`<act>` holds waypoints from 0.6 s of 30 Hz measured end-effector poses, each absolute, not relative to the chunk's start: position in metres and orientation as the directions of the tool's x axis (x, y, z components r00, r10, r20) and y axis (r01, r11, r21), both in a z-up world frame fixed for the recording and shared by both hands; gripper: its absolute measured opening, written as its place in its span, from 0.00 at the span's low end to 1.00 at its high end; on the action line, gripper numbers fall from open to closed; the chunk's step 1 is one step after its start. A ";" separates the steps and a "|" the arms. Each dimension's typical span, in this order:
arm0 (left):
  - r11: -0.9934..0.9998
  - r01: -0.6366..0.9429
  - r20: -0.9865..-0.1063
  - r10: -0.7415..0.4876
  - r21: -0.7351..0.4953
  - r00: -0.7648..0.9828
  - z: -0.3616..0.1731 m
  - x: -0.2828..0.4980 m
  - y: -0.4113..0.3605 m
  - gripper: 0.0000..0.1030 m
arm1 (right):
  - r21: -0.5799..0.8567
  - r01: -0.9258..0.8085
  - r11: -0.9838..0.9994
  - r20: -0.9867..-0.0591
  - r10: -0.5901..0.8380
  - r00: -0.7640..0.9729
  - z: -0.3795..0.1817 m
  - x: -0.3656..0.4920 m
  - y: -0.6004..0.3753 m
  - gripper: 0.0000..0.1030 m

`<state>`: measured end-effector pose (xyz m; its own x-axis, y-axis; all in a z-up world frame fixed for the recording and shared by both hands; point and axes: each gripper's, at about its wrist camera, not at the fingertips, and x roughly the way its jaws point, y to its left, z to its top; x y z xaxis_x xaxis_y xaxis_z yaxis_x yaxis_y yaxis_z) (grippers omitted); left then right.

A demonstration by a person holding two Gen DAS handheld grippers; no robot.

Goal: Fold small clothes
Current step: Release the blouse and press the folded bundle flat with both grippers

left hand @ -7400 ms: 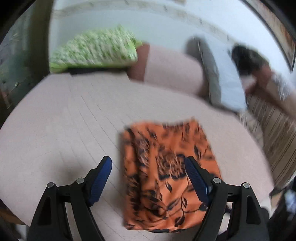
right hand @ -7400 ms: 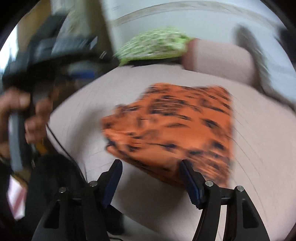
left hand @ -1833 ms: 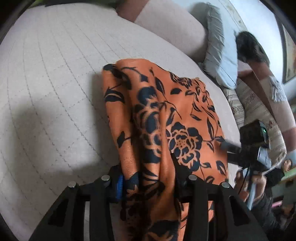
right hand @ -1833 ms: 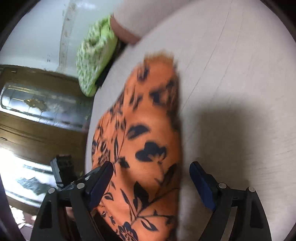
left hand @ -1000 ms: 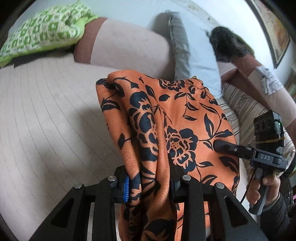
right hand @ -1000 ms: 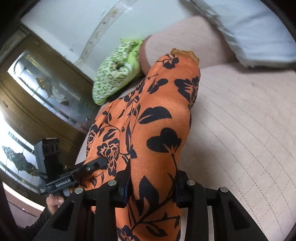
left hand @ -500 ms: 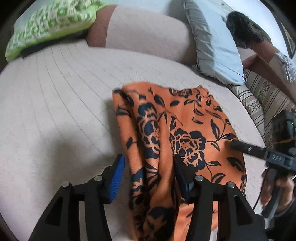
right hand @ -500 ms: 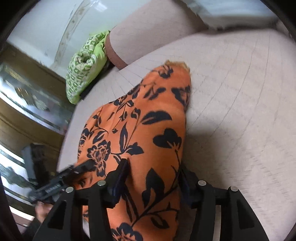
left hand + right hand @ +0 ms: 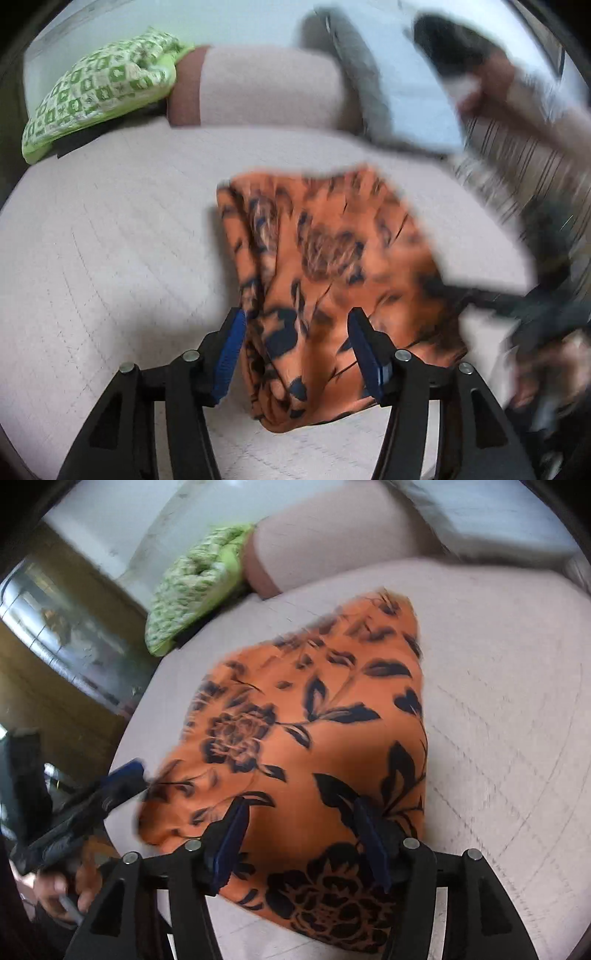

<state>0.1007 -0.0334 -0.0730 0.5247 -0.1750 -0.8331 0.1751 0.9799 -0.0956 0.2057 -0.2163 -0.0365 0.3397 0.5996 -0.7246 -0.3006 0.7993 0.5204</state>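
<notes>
At the far left of the left wrist view a green patterned pillow (image 9: 99, 92) lay at the head of the bed (image 9: 110, 229), with a pinkish bolster (image 9: 269, 92) next to it and a grey pillow (image 9: 369, 88) further right. The orange cloth (image 9: 332, 266) with dark flowers lay folded on the quilted bed cover, near the middle. The left gripper (image 9: 295, 350) hung over the cloth's near edge; its blue-padded fingers (image 9: 231, 354) had just been opening and stood spread on either side of the fabric, not pinching it. To the right, blurred, was the right gripper (image 9: 480, 295) in a hand (image 9: 546, 369), and a person (image 9: 498, 85) lay on the bed beyond.

In the right wrist view a wooden cabinet (image 9: 55, 657) stood at left. The right gripper's own fingers (image 9: 231, 842) had likewise just been opening and were spread over the cloth's near end.
</notes>
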 end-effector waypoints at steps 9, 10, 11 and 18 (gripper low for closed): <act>0.981 0.075 -0.869 -0.191 -0.176 0.456 -0.099 0.117 -0.009 0.77 | 0.468 -0.339 0.816 -0.690 0.577 0.437 0.016 0.235 -0.209 0.73; 0.982 0.073 -0.866 -0.190 -0.177 0.463 -0.096 0.115 -0.009 0.77 | 0.460 -0.319 0.829 -0.703 0.559 0.439 0.008 0.251 -0.206 0.74; 0.982 0.066 -0.858 -0.187 -0.177 0.479 -0.089 0.112 -0.007 0.76 | 0.450 -0.291 0.844 -0.732 0.536 0.421 -0.003 0.263 -0.203 0.75; 0.998 0.023 -0.745 -0.053 -0.050 0.665 -0.029 0.079 -0.010 0.86 | 0.353 -0.153 0.923 -0.786 0.382 0.487 -0.003 0.235 -0.221 0.77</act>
